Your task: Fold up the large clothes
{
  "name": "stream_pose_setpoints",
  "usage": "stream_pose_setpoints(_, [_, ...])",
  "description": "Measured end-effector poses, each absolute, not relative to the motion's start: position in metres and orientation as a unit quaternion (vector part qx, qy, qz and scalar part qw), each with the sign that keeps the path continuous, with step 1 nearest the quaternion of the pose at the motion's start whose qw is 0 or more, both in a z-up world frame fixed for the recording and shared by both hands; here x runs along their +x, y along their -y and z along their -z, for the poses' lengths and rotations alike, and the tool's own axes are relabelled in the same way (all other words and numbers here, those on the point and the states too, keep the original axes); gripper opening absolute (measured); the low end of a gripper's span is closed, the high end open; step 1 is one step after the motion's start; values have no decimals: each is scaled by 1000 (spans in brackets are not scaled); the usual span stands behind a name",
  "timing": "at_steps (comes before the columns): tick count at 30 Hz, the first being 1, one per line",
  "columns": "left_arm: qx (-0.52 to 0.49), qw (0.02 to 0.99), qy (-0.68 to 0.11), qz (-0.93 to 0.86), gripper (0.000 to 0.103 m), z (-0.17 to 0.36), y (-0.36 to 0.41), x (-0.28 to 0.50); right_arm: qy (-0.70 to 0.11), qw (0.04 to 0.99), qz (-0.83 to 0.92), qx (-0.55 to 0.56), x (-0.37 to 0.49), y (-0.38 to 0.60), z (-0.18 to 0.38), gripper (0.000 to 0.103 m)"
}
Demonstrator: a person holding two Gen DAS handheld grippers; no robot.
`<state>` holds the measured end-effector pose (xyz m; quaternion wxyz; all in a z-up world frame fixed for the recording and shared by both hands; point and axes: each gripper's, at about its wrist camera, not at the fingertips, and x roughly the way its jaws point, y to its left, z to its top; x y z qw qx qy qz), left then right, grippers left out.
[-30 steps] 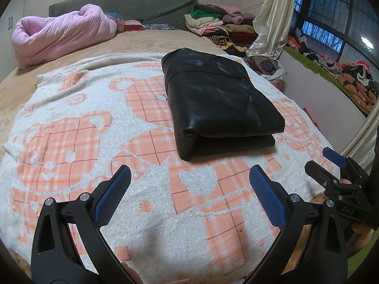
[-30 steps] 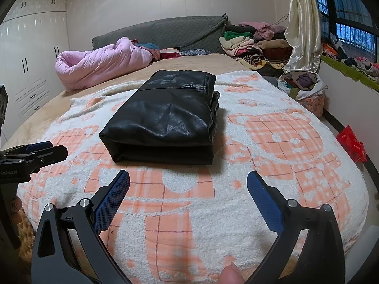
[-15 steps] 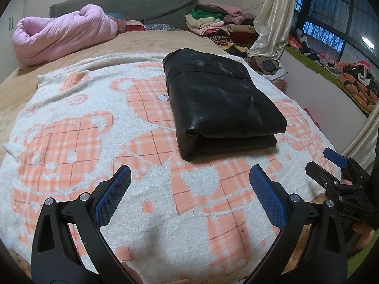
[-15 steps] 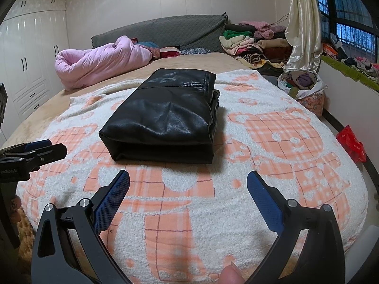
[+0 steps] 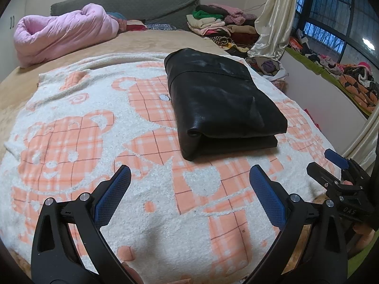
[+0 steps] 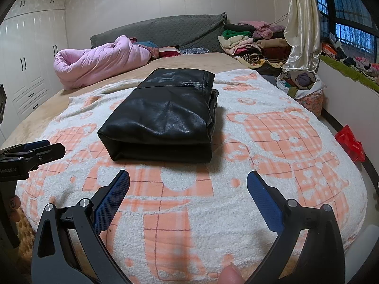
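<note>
On the bear-print blanket (image 6: pixel 272 127) sits the black leather garment (image 6: pixel 163 116), folded into a glossy, thick rectangle, possibly a jacket; left gripper (image 5: pixel 189 184) and right gripper (image 6: pixel 188 187) hover short of it, fingers spread wide and empty.

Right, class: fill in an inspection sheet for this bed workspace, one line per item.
Surface: bear-print blanket spread over the bed, lying fairly flat.
Job's things: black leather garment folded into a neat rectangle on the blanket.
Clutter: pink duvet bundled near the headboard; stacked clothes at the far right corner.
Grippers: left gripper and right gripper both open, empty, short of the garment.
Cables: nothing seen.
Surroundings: white wardrobe, curtain, window.
</note>
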<state>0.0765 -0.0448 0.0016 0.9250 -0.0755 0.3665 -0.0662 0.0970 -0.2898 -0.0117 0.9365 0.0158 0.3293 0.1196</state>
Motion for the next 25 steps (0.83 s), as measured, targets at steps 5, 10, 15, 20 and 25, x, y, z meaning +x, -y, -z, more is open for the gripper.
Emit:
stream_pose_setpoints(5, [-78,925,-367,65,94,0,44,76,-329,937,-117,15,96,291,12,99])
stream_pose_setpoints(10, [-79,918,-385,48,94,5,42,79,-328,940,-92,25,94,303,9,99])
stream_pose_setpoints(15, [-80,915,-395,27,94,13,32,79,-327,943,-30,48,86,335,1,99])
stream_pose_setpoints(20, [-119,903,-414,-1,94,19,-23,87,-314,940,90,100,62,433,1,99])
stream_pose_setpoints(25, [-119,892,-418,-126,94,21,-158,90,-347,859,343,153,10,607,46,99])
